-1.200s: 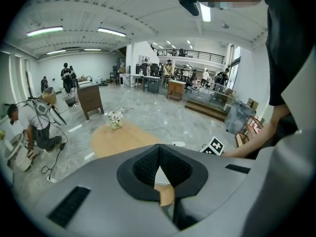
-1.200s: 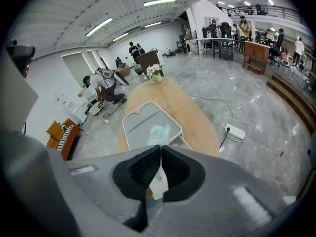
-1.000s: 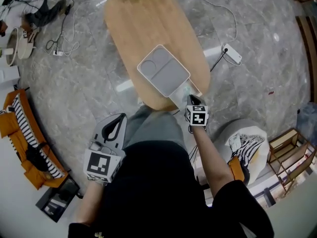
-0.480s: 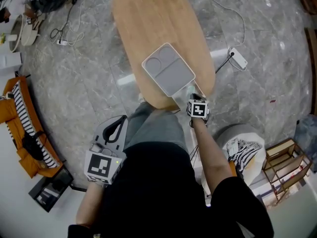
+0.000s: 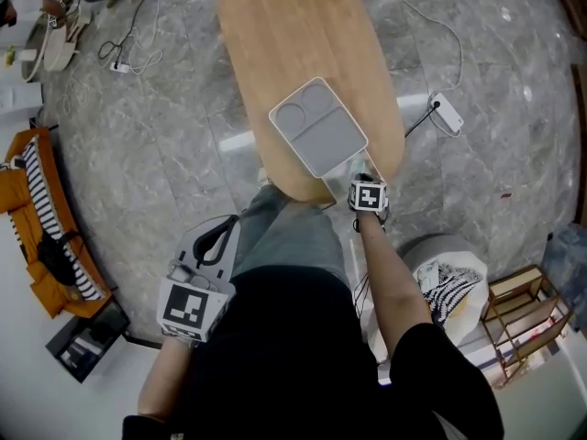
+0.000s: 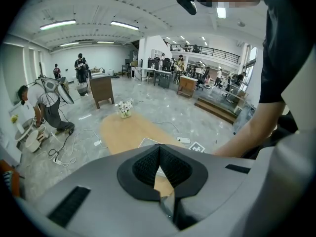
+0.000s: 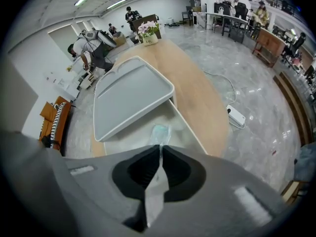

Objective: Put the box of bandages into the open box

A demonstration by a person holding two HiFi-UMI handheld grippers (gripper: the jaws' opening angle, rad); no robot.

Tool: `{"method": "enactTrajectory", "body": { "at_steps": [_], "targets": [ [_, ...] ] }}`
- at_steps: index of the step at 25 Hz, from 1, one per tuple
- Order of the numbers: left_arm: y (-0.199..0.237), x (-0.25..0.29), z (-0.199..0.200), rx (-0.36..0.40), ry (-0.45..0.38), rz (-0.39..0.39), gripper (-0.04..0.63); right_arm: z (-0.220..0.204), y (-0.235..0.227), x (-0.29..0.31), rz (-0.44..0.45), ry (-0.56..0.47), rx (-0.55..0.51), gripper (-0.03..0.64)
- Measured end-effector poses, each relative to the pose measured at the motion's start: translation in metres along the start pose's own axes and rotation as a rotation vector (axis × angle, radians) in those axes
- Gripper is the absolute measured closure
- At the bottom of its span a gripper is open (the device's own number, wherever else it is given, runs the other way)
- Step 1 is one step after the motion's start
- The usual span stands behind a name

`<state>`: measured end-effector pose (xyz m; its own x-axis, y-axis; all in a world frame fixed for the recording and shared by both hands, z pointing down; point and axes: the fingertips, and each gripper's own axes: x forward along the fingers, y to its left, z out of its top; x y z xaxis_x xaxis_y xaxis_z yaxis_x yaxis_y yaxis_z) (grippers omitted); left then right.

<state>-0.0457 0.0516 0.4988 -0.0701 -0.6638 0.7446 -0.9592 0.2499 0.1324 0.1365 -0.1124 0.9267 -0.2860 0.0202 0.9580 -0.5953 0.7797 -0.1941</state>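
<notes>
The open box sits on the near end of the oval wooden table [image 5: 303, 44], its grey lid [image 5: 316, 126] [image 7: 131, 100] laid back and its pale base [image 7: 185, 127] toward me. A small teal-and-white bandage packet [image 7: 160, 131] lies in the base. My right gripper [image 5: 362, 174] [image 7: 160, 146] hangs over the base's near edge, jaws shut, the packet just beyond its tips; whether they touch it does not show. Down by my left thigh, off the table, my left gripper [image 5: 223, 230] [image 6: 159, 146] is shut and empty.
A vase of flowers [image 7: 149, 33] stands at the table's far end. On the floor lie a power strip [image 5: 448, 113] and cables. An orange chair [image 5: 37, 218] is at left, a bag on a stool [image 5: 449, 269] and a wooden shelf [image 5: 523, 310] at right. People stand far off.
The head view has drifted, so the table and box sit slightly further right in the picture. Both grippers keep their places: right at the box's near end, left by the thigh.
</notes>
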Motion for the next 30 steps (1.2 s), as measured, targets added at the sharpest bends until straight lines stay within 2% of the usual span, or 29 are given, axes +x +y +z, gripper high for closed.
{"method": "enactTrajectory", "body": {
  "at_steps": [7,11,16,19,23,26,30],
  "targets": [
    [0.007,-0.001,-0.004,-0.013,-0.007,-0.005,0.581,0.002,0.007,0.004,0.010,0.024,-0.001,0.563],
    [0.015,-0.006,-0.006,0.055,-0.050,-0.020,0.581,0.005,0.008,-0.005,-0.005,0.012,0.005,0.532],
    [0.019,-0.012,-0.002,0.072,-0.078,-0.031,0.581,0.016,0.010,-0.022,-0.023,-0.005,-0.011,0.531],
    [0.024,-0.020,0.004,0.045,-0.094,-0.028,0.581,0.024,0.015,-0.037,-0.031,-0.019,-0.007,0.531],
    [0.032,-0.031,0.008,0.071,-0.141,-0.033,0.581,0.031,0.024,-0.056,-0.044,-0.037,-0.020,0.531],
    [0.037,-0.039,0.010,0.072,-0.164,-0.038,0.581,0.038,0.033,-0.073,-0.049,-0.061,-0.028,0.546],
    [0.047,-0.046,0.012,0.065,-0.185,-0.057,0.581,0.045,0.047,-0.094,-0.057,-0.096,-0.027,0.615]
  ]
}}
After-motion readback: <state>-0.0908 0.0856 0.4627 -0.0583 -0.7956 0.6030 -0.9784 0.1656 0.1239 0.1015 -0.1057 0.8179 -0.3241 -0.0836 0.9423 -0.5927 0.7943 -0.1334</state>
